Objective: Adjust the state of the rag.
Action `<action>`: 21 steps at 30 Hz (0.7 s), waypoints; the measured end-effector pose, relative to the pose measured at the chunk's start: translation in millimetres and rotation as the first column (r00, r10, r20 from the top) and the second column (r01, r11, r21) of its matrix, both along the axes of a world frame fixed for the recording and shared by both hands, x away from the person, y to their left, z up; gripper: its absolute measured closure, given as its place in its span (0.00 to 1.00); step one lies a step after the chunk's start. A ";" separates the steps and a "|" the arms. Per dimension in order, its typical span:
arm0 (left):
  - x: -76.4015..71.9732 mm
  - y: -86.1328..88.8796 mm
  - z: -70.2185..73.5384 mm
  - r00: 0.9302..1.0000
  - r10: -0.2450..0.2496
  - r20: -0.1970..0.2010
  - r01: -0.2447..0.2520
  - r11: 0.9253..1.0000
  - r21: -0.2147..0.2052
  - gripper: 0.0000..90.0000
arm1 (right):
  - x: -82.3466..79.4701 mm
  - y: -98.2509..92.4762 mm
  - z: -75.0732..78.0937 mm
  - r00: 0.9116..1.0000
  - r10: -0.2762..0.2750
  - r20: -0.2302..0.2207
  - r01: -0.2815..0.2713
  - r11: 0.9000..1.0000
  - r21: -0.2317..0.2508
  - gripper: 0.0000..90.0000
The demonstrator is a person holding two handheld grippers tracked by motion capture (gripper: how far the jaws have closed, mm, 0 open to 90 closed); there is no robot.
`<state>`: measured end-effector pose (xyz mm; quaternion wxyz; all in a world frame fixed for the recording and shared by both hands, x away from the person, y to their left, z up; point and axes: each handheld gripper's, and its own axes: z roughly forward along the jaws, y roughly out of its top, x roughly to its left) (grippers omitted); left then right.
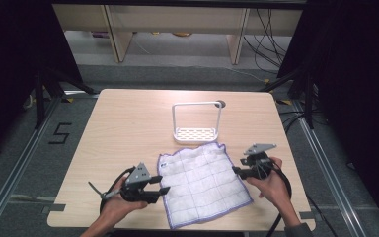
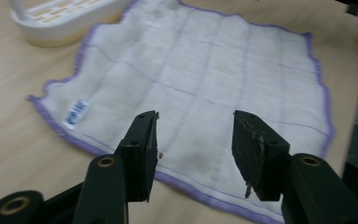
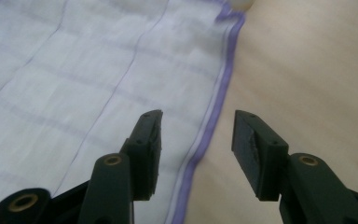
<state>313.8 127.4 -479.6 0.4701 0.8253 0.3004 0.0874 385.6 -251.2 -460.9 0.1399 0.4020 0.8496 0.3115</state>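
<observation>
High view, near edge to far edge:

- Near left: left gripper [image 1: 164,190], held in a hand at the left border of the cloth [image 1: 202,182], jaws standing apart and closed on nothing, tips just over the purple hem.
- Near right: right gripper [image 1: 236,171], likewise parted and empty, aimed at the right border. In the right gripper view, hem running under and between the jaws, untouched as far as can be told.
- Centre: cloth white with purple hem and faint grid lines, spread flat on the table [image 1: 128,128], lying slightly askew. Far corner touching the rack's base or just short of it; cannot tell which.
- Risk at the hems: thin fabric lying flush on wood. Likely to be missed if closed on from too high, or caught by a few threads only and lost on lifting. Probable scraping of the pads on the tabletop if driven too low.
- Risk between the hands: uneven pulls from the two sides. Probable bunching, a skewed fold, or dragging of the whole sheet toward the near edge and off the table.
- Farther back: white rack [image 1: 196,133] with a tall wire handle, standing just beyond the cloth. Liable to be nudged or tipped if a lifted border sweeps forward or snags the base.
- Beyond: more tabletop, then floor and cables [image 1: 269,34], well apart from the work and posing no hazard.
</observation>
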 end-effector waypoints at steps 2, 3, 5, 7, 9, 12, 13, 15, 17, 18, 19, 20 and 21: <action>-10.2 -5.5 -0.7 0.999 -0.029 -0.014 0.029 0.999 0.013 0.54 | -24.0 -4.6 -3.7 0.999 0.023 -0.024 -0.023 1.000 -0.001 0.60; -13.3 -8.8 -2.3 0.999 -0.045 -0.005 0.045 0.999 0.010 0.53 | -28.1 -6.7 -5.4 0.999 0.051 -0.009 -0.051 0.999 -0.014 0.60; -21.0 -15.2 -4.1 0.998 -0.061 -0.020 0.062 0.998 0.025 0.52 | -41.5 -7.2 -9.1 0.997 0.059 -0.040 -0.060 0.998 -0.015 0.60; -25.5 -20.6 -6.7 0.996 -0.082 -0.025 0.083 0.996 0.043 0.50 | -48.6 -7.2 -14.2 0.996 0.072 -0.051 -0.073 0.997 -0.017 0.60; -28.2 -25.1 -9.8 0.996 -0.082 -0.040 0.084 0.996 0.041 0.49 | -55.1 -8.4 -16.9 0.997 0.065 -0.050 -0.066 0.998 -0.014 0.60; -29.0 -32.2 -15.5 0.996 -0.084 -0.037 0.087 0.993 0.084 0.47 | -60.8 -10.6 -16.7 0.995 0.059 -0.076 -0.061 0.998 -0.026 0.61; -29.0 -35.3 -17.9 0.996 -0.080 -0.028 0.082 0.992 0.093 0.46 | -61.9 -9.8 -18.3 0.996 0.050 -0.072 -0.051 0.999 -0.015 0.61; -27.8 -41.3 -22.5 0.996 -0.088 -0.026 0.091 0.989 0.115 0.45 | -63.0 -10.3 -19.8 0.995 0.053 -0.083 -0.055 0.998 -0.022 0.61; -27.5 -47.1 -26.7 0.994 -0.102 -0.027 0.105 0.986 0.126 0.45 | -63.5 -9.5 -23.6 0.995 0.051 -0.084 -0.053 0.998 -0.020 0.62; -26.5 -48.3 -27.9 0.993 -0.118 -0.019 0.120 0.981 0.155 0.46 | -63.0 -9.6 -24.8 0.994 0.063 -0.086 -0.066 0.997 -0.033 0.62; -25.5 -49.4 -29.1 0.991 -0.133 -0.010 0.133 0.976 0.173 0.48 | -63.0 -8.5 -26.9 0.994 0.069 -0.083 -0.071 0.997 -0.031 0.62; -24.5 -50.4 -31.2 0.991 -0.133 -0.007 0.132 0.974 0.184 0.50 | -62.4 -8.0 -27.7 0.993 0.074 -0.086 -0.078 0.996 -0.039 0.62; -23.6 -50.7 -33.5 0.991 -0.137 -0.005 0.135 0.970 0.203 0.54 | -62.6 -6.8 -29.2 0.993 0.067 -0.094 -0.071 0.997 -0.031 0.62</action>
